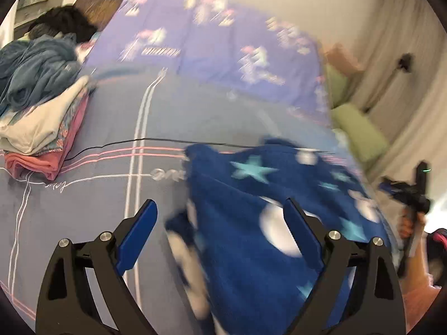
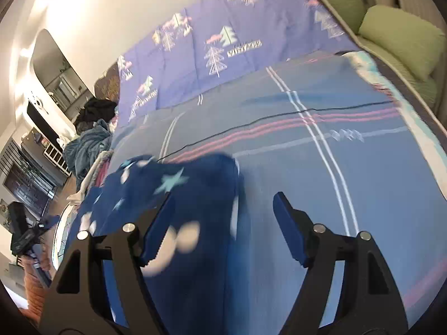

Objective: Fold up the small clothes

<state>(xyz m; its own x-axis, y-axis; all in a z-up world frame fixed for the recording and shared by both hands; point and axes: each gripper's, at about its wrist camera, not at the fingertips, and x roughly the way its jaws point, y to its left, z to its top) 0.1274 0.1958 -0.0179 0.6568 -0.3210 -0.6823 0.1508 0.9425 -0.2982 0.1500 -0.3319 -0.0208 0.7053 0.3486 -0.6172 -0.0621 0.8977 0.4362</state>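
Garment: dark blue fleece piece with stars and white dots [image 1: 251, 195] lies crumpled on the striped grey-blue bedspread [image 1: 173, 111], blurred.
Left gripper [image 1: 220, 223]: jaws wide apart, nothing clamped; fleece below and between the fingers.
Right gripper [image 2: 223, 217]: jaws apart, empty; fleece [image 2: 178, 195] under left finger.
Folded stack [image 1: 42, 131]: far left.

"VINTAGE" on the purple sheet [image 2: 195, 64]
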